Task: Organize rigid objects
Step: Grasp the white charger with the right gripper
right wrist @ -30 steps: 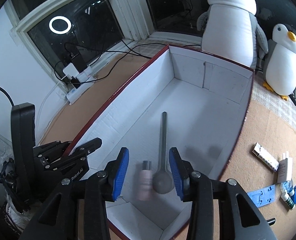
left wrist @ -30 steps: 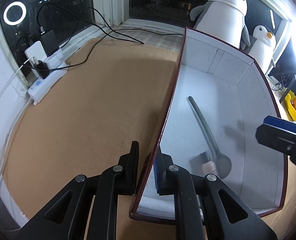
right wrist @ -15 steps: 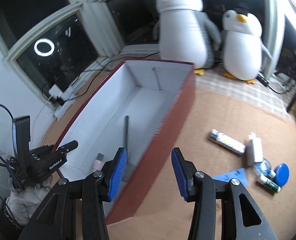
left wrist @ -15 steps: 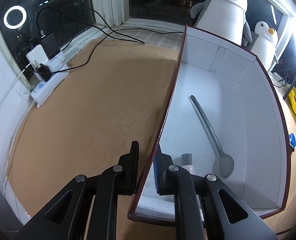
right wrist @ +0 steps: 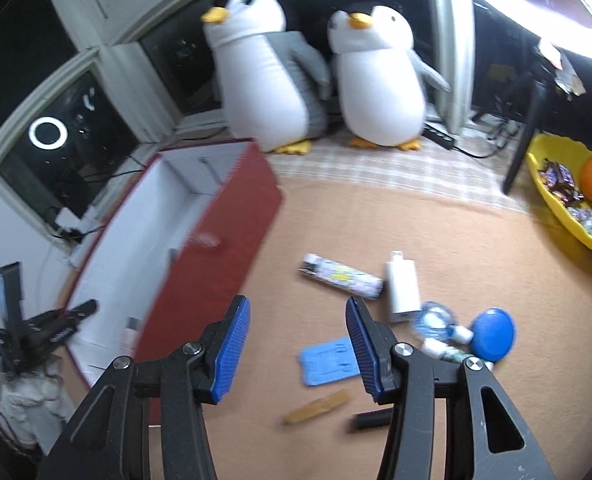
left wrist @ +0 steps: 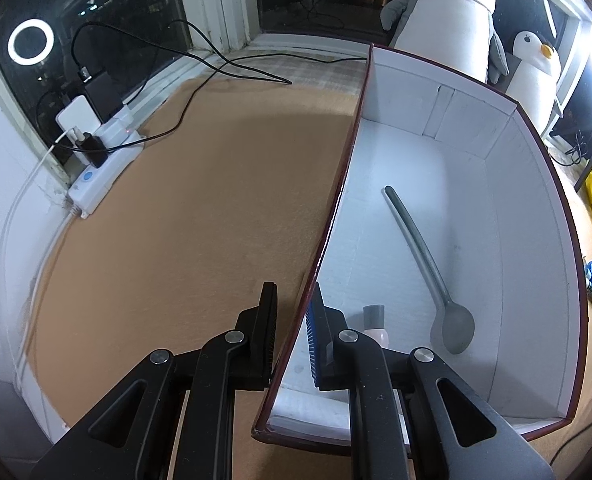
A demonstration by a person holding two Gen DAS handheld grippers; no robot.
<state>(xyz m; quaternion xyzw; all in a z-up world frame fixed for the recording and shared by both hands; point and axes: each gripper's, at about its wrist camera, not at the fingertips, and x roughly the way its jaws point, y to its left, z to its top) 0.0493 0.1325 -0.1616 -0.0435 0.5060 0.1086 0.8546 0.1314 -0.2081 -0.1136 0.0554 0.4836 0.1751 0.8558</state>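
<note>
Left wrist view: the left gripper (left wrist: 291, 332) is clamped on the near end of the box's (left wrist: 536, 264) long left wall, one jaw outside and one inside. Inside the box lie a grey spoon (left wrist: 424, 264), its long axis running from the far wall toward the near right corner with the bowl nearest the camera, and a small pink bottle (left wrist: 376, 324) just right of the inner jaw. The worktop (left wrist: 175, 220) left of the box is bare up to the power strip (left wrist: 95, 176) and cables.

Right wrist view: the right gripper (right wrist: 298, 344) has its jaws released and holds nothing. The loose items lie ahead and to its right, so this is the nearer hand. The blue card (right wrist: 328, 364) lies flat between the jaw tips. The printed tube (right wrist: 342, 277) lies farther ahead, its long axis crosswise to the jaws. A white bottle (right wrist: 403, 286), a clear cap (right wrist: 434, 320) and a blue lid (right wrist: 492, 334) crowd together on the right. The red box wall (right wrist: 215, 256) limits room on the left; a yellow bowl (right wrist: 560, 208) stands well apart.
</note>
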